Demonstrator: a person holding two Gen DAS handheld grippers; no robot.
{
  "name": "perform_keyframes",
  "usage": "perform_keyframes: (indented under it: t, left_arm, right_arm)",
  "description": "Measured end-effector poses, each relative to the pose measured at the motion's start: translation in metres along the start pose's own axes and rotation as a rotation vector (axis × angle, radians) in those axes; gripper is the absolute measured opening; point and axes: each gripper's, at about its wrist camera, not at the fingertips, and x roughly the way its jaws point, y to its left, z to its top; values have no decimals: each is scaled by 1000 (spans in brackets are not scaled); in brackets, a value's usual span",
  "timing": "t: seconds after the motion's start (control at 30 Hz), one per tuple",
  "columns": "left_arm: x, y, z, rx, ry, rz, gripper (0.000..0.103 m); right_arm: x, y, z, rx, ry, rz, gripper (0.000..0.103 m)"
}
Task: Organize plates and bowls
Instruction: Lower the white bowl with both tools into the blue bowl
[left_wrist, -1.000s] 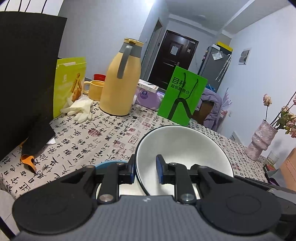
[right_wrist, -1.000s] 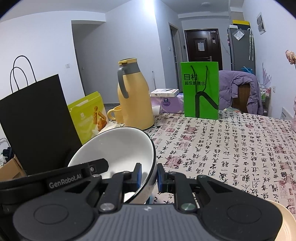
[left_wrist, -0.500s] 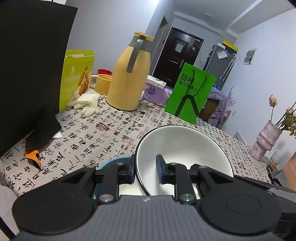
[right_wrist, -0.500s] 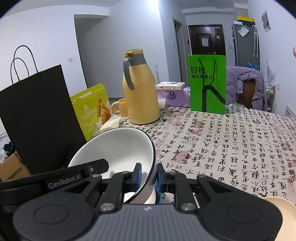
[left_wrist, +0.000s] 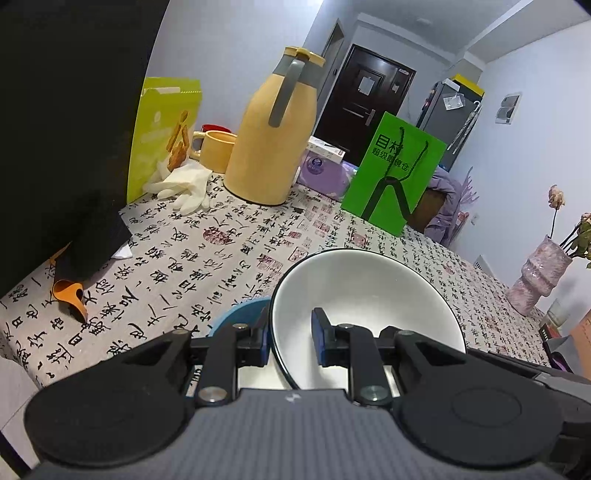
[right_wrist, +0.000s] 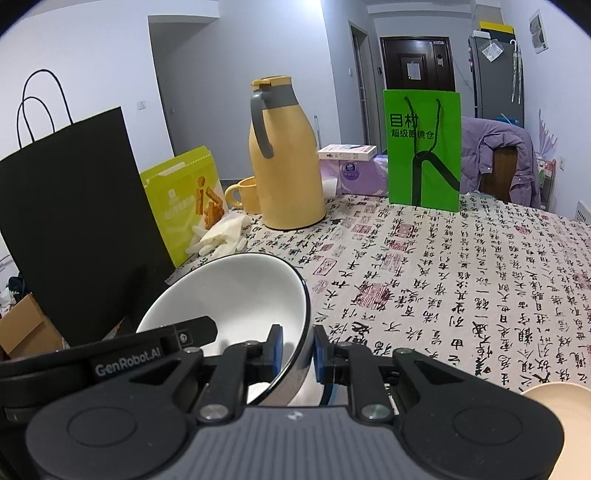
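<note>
I hold a white bowl (left_wrist: 369, 288) with a dark rim between both grippers, tilted, low over the patterned tablecloth (left_wrist: 192, 266). My left gripper (left_wrist: 291, 338) is shut on the bowl's left rim, one pad inside and one outside. My right gripper (right_wrist: 298, 349) is shut on the right rim of the same white bowl (right_wrist: 236, 291). A blue bowl (left_wrist: 240, 314) sits just under its left side, mostly hidden. The left gripper's black body (right_wrist: 129, 362) shows in the right wrist view.
A black paper bag (right_wrist: 74, 221) stands close on the left, with a yellow-green pouch (right_wrist: 184, 199) and white gloves (left_wrist: 184, 184). Behind are a yellow jug (left_wrist: 269, 140), a yellow mug (left_wrist: 216, 149) and a green bag (left_wrist: 395, 173). A pink vase (left_wrist: 535, 277) is right; a beige plate (right_wrist: 554, 397) lies near.
Both grippers have come down and forward together with the white bowl still held. More of the blue bowl now shows beneath its left side.
</note>
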Motion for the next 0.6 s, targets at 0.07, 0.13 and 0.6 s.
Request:
perform_keyframes:
  t: [0.07,0.13,0.6]
  left_arm:
    - [2,2,-1,-3,6,2,21]
    - [5,4,-1,-7,13,3,21]
    - [20,13,-10,-10,53,19,21]
  right_arm:
    - [3,0,-1,0,7,0,17]
    - [6,0,-3,0,13,1,17]
    - [25,-2,-14,2,62,3,16]
